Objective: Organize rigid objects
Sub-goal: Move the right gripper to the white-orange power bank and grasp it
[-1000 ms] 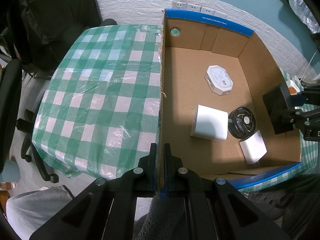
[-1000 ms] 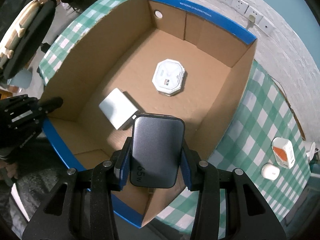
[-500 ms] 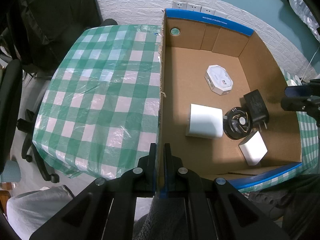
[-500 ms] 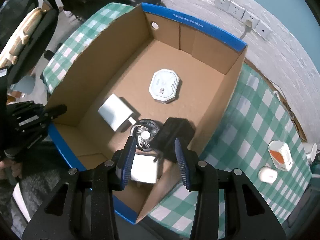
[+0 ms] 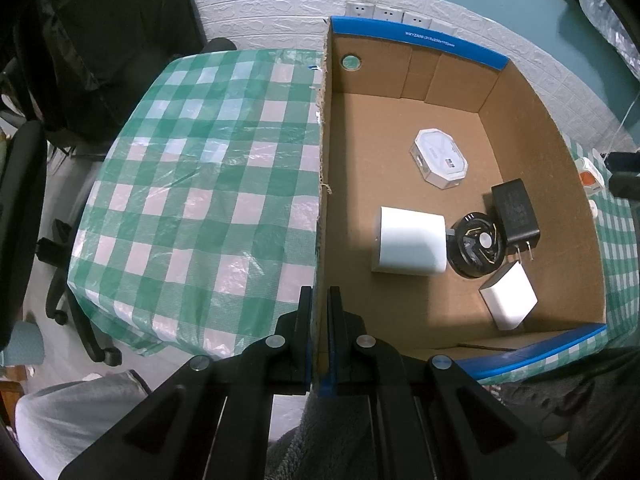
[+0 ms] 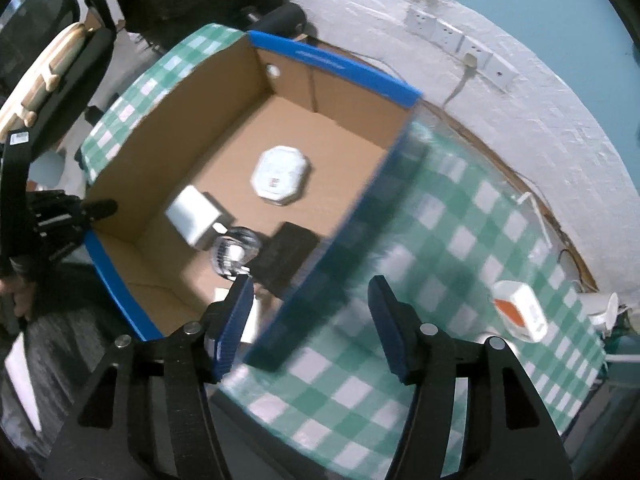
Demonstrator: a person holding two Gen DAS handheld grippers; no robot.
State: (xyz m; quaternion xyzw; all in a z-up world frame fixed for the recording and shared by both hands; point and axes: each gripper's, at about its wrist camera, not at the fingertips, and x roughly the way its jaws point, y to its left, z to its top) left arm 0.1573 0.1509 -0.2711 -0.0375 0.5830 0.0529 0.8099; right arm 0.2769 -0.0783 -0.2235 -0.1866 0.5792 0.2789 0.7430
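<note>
Since a second ago the black charger (image 5: 515, 213) has left the right tool (image 6: 311, 305) and now lies on the floor of the cardboard box (image 5: 532, 112), near the box's right wall, just beside the round black fan-like disc (image 5: 476, 243). The right tool, its fingers spread wide with nothing between them, has drawn back over the box's right wall and now looks partly toward the checked desk (image 6: 448, 248); that view is blurred by motion.

The left tool (image 5: 319, 320) is pressed together on the near end of the box's left wall, steadying it. Also in the box are a large white block (image 5: 410, 246) beside the disc, a smaller white adapter (image 5: 509, 300) toward the near right corner, and a white octagonal case (image 5: 440, 158) nearer the far wall.

The drop of the charger looks finished, so the step in hand is the move to the next item. Outside the box, toward the desk's right edge, a white-and-orange box (image 6: 520, 310) stands with a small white piece just beside it. The next move probably calls for swinging the spread right tool over to one of these and closing on it squarely before carrying it across the box wall.
</note>
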